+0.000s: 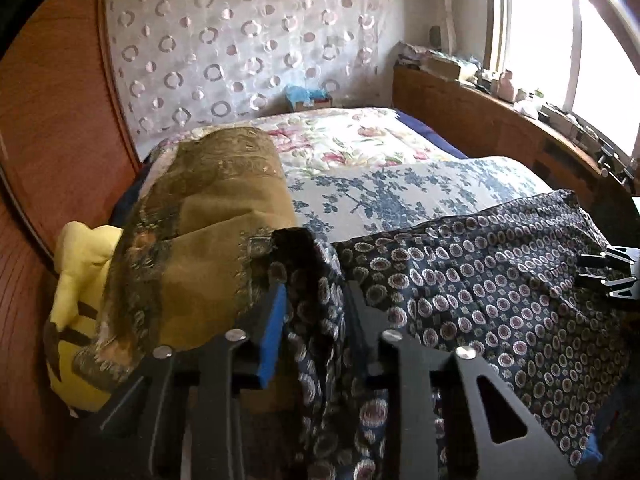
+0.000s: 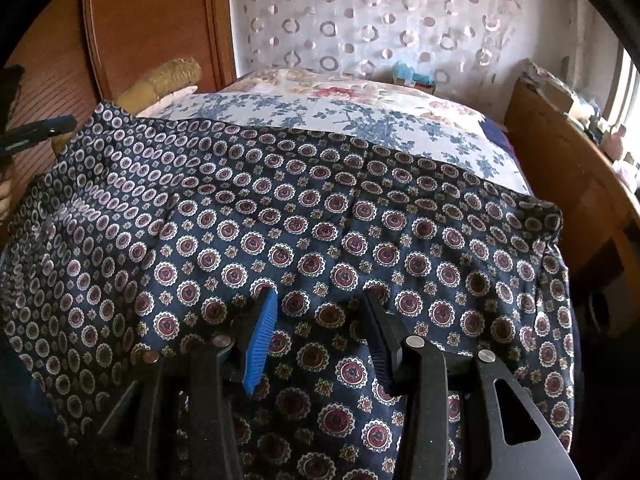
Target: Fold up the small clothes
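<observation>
A navy garment (image 2: 320,220) printed with small red and white medallions lies spread over the near part of the bed. In the left wrist view, its left edge (image 1: 316,340) is bunched up into a ridge between the fingers of my left gripper (image 1: 316,284), which is shut on it. My right gripper (image 2: 320,294) is open just above the flat middle of the cloth, with nothing pinched between its blue pads. The right gripper's tips (image 1: 600,276) show at the garment's right edge. The left gripper (image 2: 40,130) shows at the cloth's far left corner.
An olive-gold cloth pile (image 1: 208,232) and a yellow plush toy (image 1: 80,280) sit at the bed's left side. Floral bed covers (image 1: 360,140) stretch behind the garment. A wooden wardrobe (image 1: 52,120) stands on the left and a cluttered wooden shelf (image 1: 480,120) on the right.
</observation>
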